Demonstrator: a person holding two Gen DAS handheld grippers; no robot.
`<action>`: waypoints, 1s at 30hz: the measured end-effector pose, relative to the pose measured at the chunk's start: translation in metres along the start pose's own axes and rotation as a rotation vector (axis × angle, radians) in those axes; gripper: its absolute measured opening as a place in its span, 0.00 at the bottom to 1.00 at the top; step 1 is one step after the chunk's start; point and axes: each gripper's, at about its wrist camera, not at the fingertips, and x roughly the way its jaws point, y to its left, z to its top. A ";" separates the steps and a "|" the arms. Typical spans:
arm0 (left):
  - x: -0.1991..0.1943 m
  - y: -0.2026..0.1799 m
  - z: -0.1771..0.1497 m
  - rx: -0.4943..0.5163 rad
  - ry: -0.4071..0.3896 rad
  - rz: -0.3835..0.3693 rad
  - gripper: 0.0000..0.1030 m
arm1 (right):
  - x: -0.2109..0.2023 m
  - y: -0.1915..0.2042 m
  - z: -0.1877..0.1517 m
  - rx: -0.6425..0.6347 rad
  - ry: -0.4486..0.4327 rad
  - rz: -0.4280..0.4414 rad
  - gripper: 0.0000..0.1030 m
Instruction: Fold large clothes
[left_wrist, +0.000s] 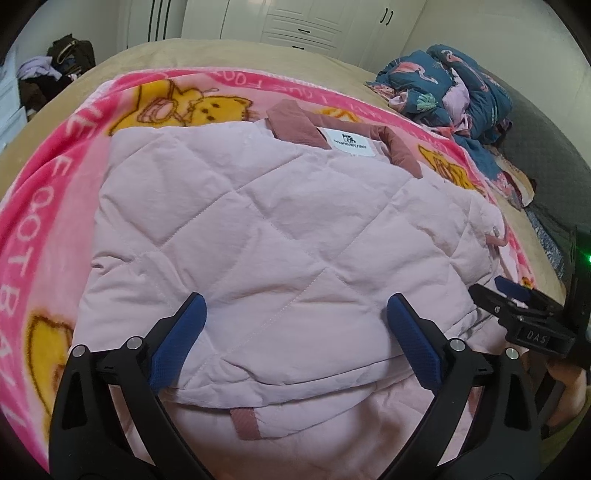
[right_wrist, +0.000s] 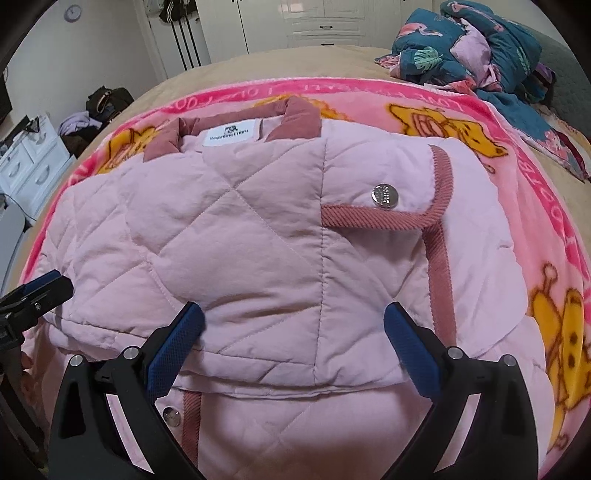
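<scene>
Hidden: jacket's (left_wrist: 258, 236) near hem — cut off behind both hand-held grippers.
Jacket: pink, diamond-quilted, folded on fleece blanket (left_wrist: 55, 206), just ahead.
Left hand-held gripper (left_wrist: 295, 314): wide open, empty.
Right hand-held gripper (right_wrist: 293, 321): likewise — gaping, empty.

"DAS" on right gripper (left_wrist: 517, 301), "FOOTBA" on pink blanket (left_wrist: 44, 206)

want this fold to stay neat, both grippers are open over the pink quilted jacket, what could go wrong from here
1. The puffy jacket may spring open: its folded-over edge bulges above the layer beneath, and neither the left gripper nor the right gripper clamps it.
2. The flap with the snap button lies loose on top and could flip out when moved.
3. A grab could pinch the cartoon blanket underneath along with the jacket.
</scene>
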 end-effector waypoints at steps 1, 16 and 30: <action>-0.002 0.000 0.001 -0.005 0.001 -0.010 0.91 | -0.002 0.000 0.000 0.003 -0.002 0.003 0.95; -0.038 -0.011 0.011 -0.014 -0.054 -0.074 0.91 | -0.058 -0.022 -0.014 0.118 -0.050 0.045 0.96; -0.086 -0.030 0.010 0.025 -0.116 -0.106 0.91 | -0.103 -0.016 -0.009 0.120 -0.138 0.060 0.96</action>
